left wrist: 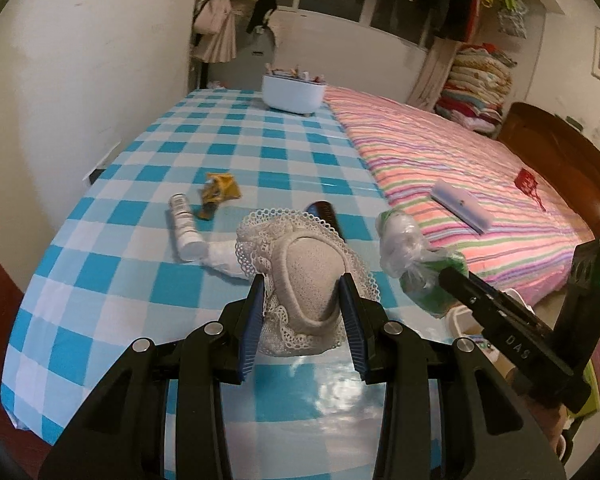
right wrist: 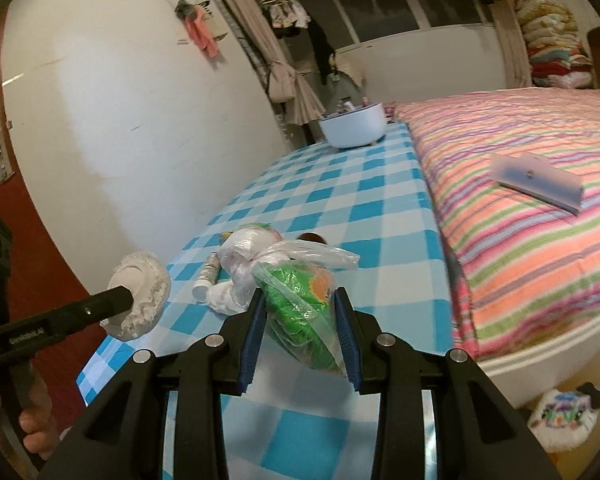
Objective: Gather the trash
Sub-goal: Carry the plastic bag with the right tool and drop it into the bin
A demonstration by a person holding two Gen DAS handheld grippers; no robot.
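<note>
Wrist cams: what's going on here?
A person holds a gripper in each hand over the checked tablecloth. The left gripper is shut on a beige lace-trimmed pad; the right gripper is shut on a green item in a clear plastic bag. A white bottle and yellow wrapper lie uncollected.

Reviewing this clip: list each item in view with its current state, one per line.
left gripper: shut on lace-trimmed pad
lace-trimmed pad: held off the tablecloth
right gripper: shut on green bag
green bag: held, crumpled
white bottle: lying on its side
yellow wrapper: crumpled, on tablecloth
white bin: upright, filled
</note>
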